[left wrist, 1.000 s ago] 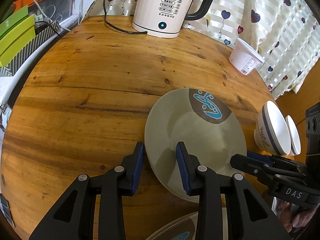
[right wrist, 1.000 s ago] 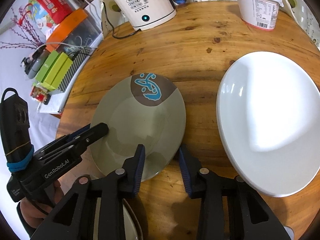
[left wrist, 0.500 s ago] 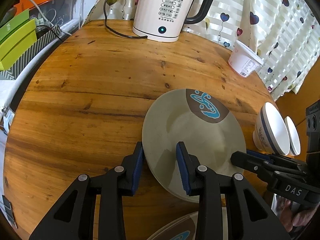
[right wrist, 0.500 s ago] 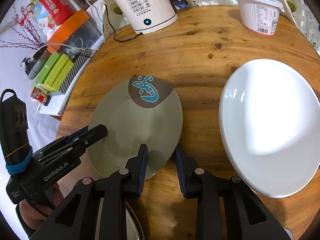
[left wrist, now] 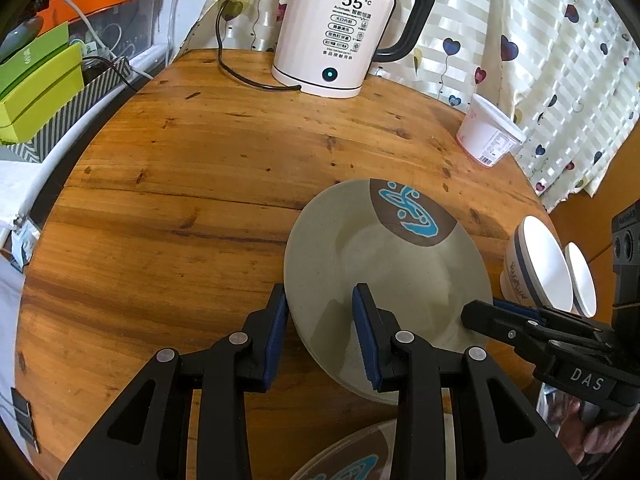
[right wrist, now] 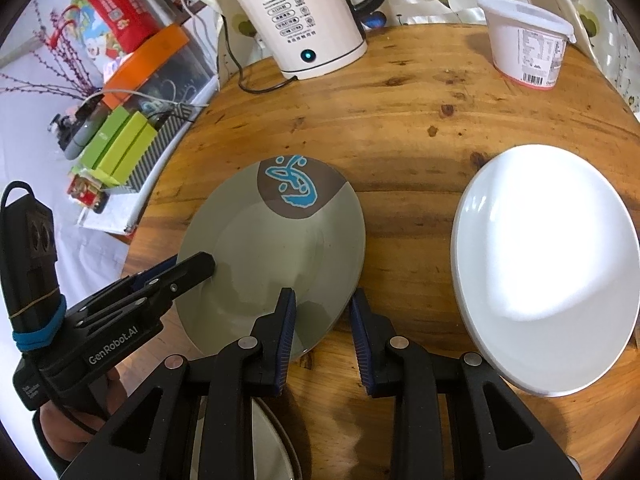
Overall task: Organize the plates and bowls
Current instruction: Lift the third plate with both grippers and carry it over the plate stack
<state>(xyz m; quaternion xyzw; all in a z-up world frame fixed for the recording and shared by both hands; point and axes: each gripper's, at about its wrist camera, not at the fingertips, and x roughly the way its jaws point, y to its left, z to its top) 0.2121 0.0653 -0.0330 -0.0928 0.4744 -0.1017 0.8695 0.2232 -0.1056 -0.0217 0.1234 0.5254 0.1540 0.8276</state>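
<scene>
- Left wrist view: left gripper (left wrist: 319, 328) is spread wide, straddling the near-left rim of the grey plate (left wrist: 396, 272) w/o clamping it. The plate sits toward the table's (left wrist: 192, 208) right edge; two bowls (left wrist: 536, 268) at that edge show only here. Risk: a one-sided nip tilts the plate and it slides.
- Right wrist view: right gripper (right wrist: 323, 330) is also wide, over the near-right rim. Only here: the white plate (right wrist: 548, 264) alongside. Risk: it gets knocked.

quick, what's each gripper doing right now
Left gripper: open, its fingers either side of the grey plate's rim.
Right gripper: open, at the same plate's other edge.
</scene>
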